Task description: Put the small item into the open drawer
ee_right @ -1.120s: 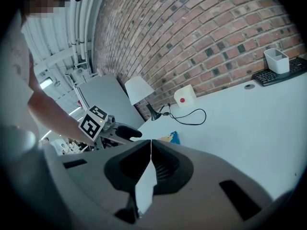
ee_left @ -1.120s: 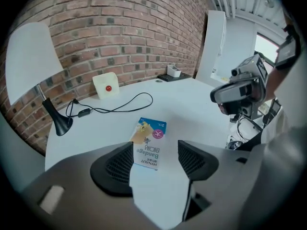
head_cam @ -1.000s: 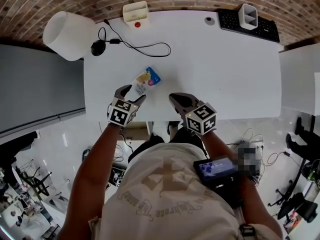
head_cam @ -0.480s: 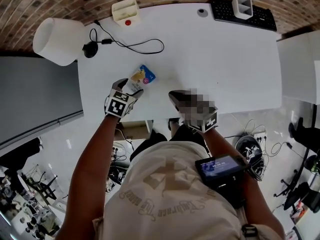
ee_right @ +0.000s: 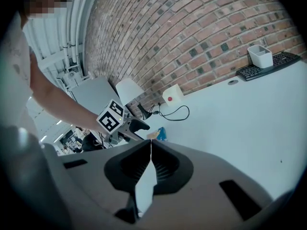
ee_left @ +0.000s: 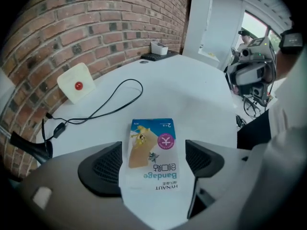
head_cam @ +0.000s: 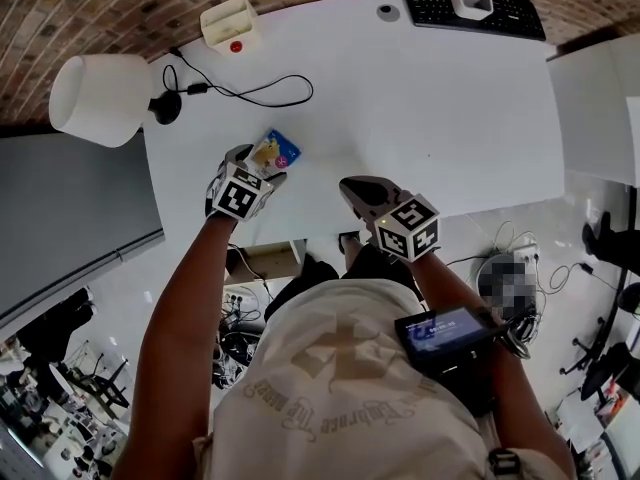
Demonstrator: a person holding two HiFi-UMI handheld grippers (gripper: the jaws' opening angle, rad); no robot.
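Left gripper view only: "Bandage" lettering on packet (ee_left: 152,150) between left gripper's (ee_left: 153,145) spread, just-opening jaws; right gripper's (ee_right: 151,143) pressed together.

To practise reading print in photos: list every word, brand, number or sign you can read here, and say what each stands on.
"Bandage": on the packet, upside down in the left gripper view.
"HYNAUT": same packet, at the white end next to that word.
Fine print on the packet's blue end: too small to read.
Curved lettering on the person's shirt: too blurred to read.
Keys of the keyboard: too small to read.
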